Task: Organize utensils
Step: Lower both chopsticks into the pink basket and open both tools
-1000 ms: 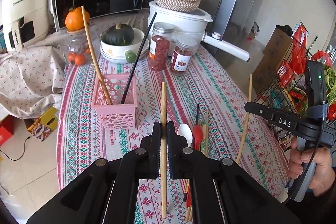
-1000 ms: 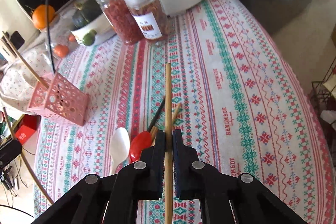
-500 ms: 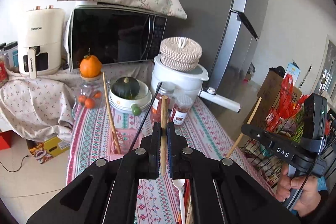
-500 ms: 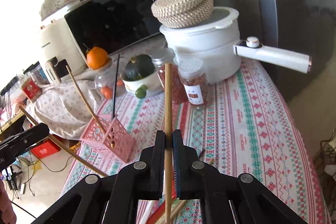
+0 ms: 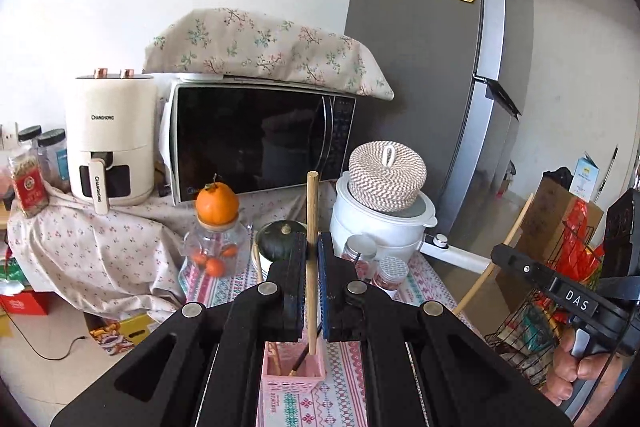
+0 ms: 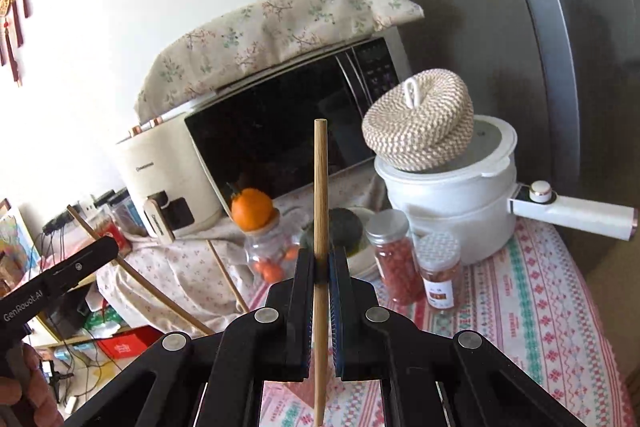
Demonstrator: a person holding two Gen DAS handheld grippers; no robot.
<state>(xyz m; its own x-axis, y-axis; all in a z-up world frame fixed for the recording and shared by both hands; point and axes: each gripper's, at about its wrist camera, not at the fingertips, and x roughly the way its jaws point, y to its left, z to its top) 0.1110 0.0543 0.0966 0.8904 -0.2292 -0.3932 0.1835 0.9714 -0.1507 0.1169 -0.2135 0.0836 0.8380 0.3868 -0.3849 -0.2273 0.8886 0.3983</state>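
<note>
My left gripper [image 5: 312, 247] is shut on a wooden chopstick [image 5: 311, 203] held upright; its lower end reaches into the pink utensil basket [image 5: 294, 373], which also holds a black chopstick and another wooden one. My right gripper [image 6: 321, 257] is shut on a second wooden chopstick [image 6: 320, 187], also upright, above the patterned tablecloth [image 6: 532, 291]. In the left wrist view the right gripper [image 5: 520, 267] stands off to the right with its chopstick slanting. In the right wrist view the left gripper [image 6: 80, 263] shows at the left edge.
Behind stand a microwave [image 5: 260, 143], a white air fryer [image 5: 108, 139], a white pot with a woven lid [image 5: 384, 211], two spice jars [image 6: 396, 259], a jar topped with an orange [image 5: 216, 227] and a bowl with a green squash [image 5: 280, 235]. A wire rack [image 5: 560, 287] stands at the right.
Both grippers have risen and tilted up from the table, turning their chopsticks upright. The left chopstick's lower end has come over and into the pink basket.
</note>
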